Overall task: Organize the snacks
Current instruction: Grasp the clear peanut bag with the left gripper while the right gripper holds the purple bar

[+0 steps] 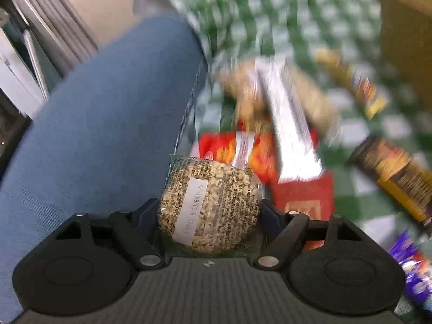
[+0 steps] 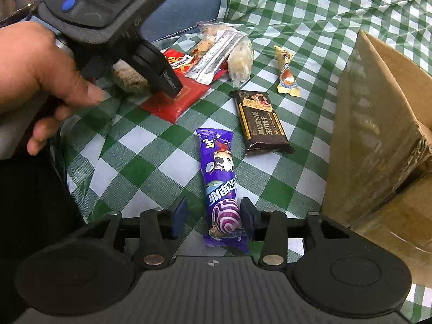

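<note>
My left gripper (image 1: 209, 210) is shut on a round puffed-grain cake in clear wrap (image 1: 209, 202); it also shows in the right wrist view (image 2: 129, 79), held by the left gripper (image 2: 151, 81) above the red packet (image 2: 178, 94). My right gripper (image 2: 213, 213) is open, its jaws on either side of the lower end of a purple candy bar (image 2: 220, 183) that lies on the green checked tablecloth (image 2: 140, 148). A dark brown biscuit packet (image 2: 260, 121), a small yellow candy (image 2: 287, 71) and clear and silver snack bags (image 2: 221, 54) lie further off.
An open cardboard box (image 2: 378, 135) stands at the right. A blue chair seat (image 1: 102, 124) lies beyond the table's left edge. The left wrist view is motion-blurred, showing the red packet (image 1: 305, 197) and brown packet (image 1: 397, 172).
</note>
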